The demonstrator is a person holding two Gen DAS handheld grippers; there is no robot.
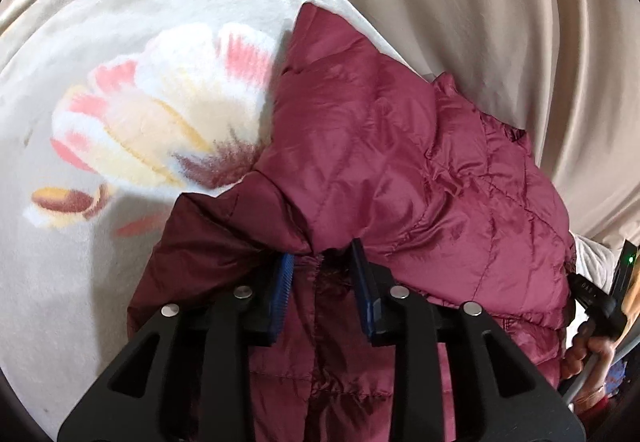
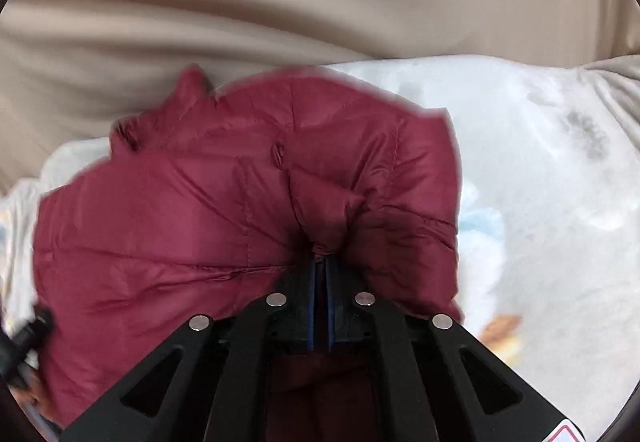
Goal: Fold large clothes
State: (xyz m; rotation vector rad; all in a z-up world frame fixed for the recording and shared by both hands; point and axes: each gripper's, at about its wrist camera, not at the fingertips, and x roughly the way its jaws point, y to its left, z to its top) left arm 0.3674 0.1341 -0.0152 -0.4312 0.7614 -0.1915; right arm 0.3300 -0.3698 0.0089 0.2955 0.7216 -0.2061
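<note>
— Listing left to right: what lies at the edges?
— Floral blanket (image 1: 132,130), cream with pink and yellow petals, open and bare on the left. Maroon quilted jacket (image 1: 400,170), bunched on the blanket, its far edge against the beige curtain (image 1: 440,2). In the right wrist view, more bare blanket lies right of the jacket.
— Left hand-held gripper (image 1: 322,282)?
— Angled downward at the jacket's near hem; blue pads apart, a fold of fabric between them, not pressed.
— Right hand-held gripper (image 2: 322,274)?
— Angled downward, jaws together, clamped on a pinch of the jacket's edge. A hand (image 1: 588,354) on a handle shows at the left view's right border.
</note>
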